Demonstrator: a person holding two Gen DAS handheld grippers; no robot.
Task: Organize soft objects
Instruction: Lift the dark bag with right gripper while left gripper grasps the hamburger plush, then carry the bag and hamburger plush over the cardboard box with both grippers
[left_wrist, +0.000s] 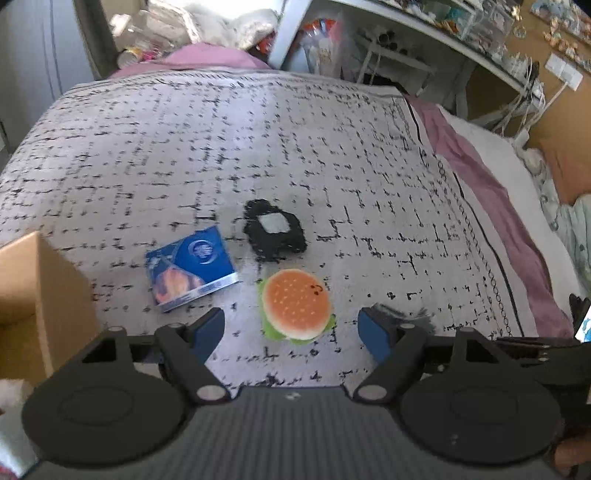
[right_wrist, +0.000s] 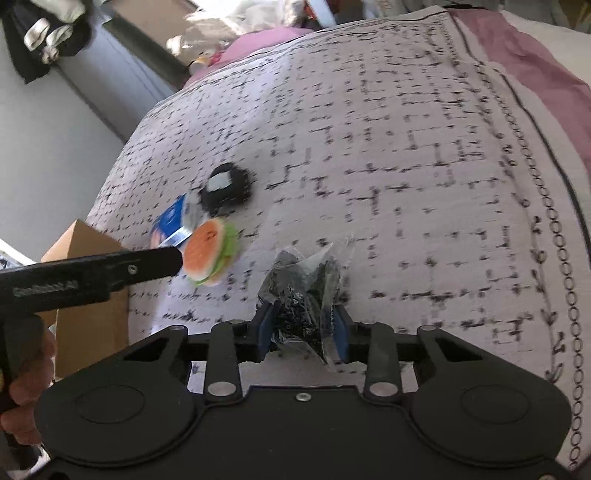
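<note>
A bed cover (left_wrist: 258, 147) in pale grey with black dashes lies over the whole bed, and a pink sheet (left_wrist: 491, 192) shows along its edge at three o'clock. A cardboard box (left_wrist: 40, 295) stands at the bed side, at nine o'clock from the toys.

The left gripper (left_wrist: 291, 328) has its jaws wide apart and holds nothing; the plush hamburger (left_wrist: 297, 306) lies on the cover between its blue fingertips, apart from both.

The right gripper (right_wrist: 304, 332) has its jaws narrow, and the pads press on a clear plastic bag with dark contents (right_wrist: 303, 291), which rests on the cover at four o'clock from the hamburger.

A blue packet (left_wrist: 192, 267) lies at ten o'clock from the hamburger, near it. A black fuzzy piece with a pale patch (left_wrist: 275, 230) lies at twelve o'clock, just beside.
</note>
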